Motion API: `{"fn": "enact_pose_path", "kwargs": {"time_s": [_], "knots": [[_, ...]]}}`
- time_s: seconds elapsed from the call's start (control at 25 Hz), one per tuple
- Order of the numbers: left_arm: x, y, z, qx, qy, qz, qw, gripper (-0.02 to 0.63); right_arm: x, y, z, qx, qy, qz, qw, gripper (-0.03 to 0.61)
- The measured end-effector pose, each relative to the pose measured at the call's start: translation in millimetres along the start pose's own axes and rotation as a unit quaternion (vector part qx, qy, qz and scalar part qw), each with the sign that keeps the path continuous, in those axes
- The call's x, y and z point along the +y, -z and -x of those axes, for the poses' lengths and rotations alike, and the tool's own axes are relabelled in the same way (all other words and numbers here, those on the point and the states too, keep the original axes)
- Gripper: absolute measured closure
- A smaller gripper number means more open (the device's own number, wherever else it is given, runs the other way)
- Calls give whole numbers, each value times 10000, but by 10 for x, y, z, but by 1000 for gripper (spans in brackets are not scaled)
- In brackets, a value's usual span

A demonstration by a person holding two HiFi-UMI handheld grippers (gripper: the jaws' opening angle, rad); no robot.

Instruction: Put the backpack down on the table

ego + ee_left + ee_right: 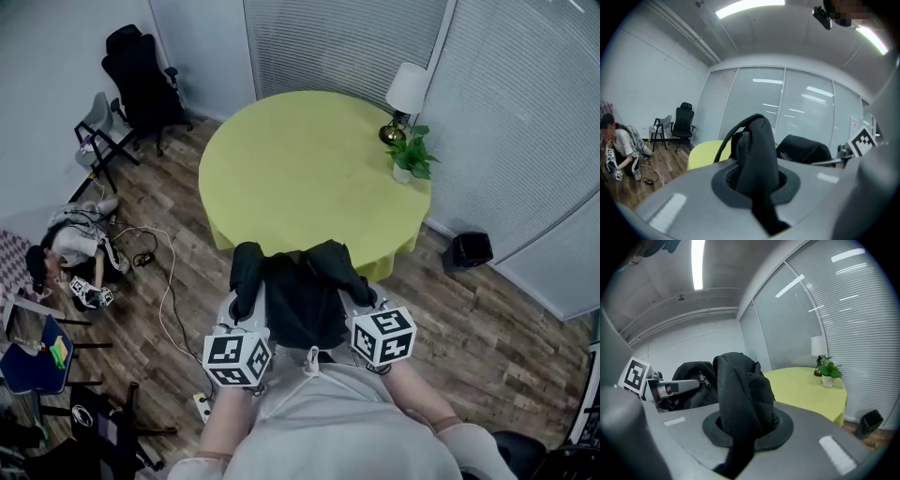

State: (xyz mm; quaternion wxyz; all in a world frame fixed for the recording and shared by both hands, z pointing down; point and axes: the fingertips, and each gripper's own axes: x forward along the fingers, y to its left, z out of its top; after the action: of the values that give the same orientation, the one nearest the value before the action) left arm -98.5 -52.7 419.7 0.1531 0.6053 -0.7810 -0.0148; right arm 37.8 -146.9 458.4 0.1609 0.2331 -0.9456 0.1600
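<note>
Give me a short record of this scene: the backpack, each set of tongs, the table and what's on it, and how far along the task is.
backpack: black, held up in front of the person, near the table's near edge
left tongs: shut on left strap
right tongs: shut on right strap
table: round, yellow-green cloth, mostly bare
on table: lamp and plant, both at the far right edge
task: backpack not yet set down
</note>
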Motion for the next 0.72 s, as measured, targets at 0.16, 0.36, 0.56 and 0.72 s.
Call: {"fn": "enact_pose_path", "kwargs": {"time_s": [0.16,0.36,0.56,0.72], "knots": [[-46,-153,-500,-64,-109,54,9999,588,-400,-304,-295,-6,-139,87,9999,541],[-4,-222,-1091,59,-18,25,10000,588,-810,-500,-686,3,-123,10,9999,541],[198,-261,-1685,263,105,55,9996,588,-1077,-613,-1151,117,7,-158,9998,541],[415,-368,-2171,354,377,39,9987,588,-1250,-793,-1549,108,264,-249,9993,541]]}}
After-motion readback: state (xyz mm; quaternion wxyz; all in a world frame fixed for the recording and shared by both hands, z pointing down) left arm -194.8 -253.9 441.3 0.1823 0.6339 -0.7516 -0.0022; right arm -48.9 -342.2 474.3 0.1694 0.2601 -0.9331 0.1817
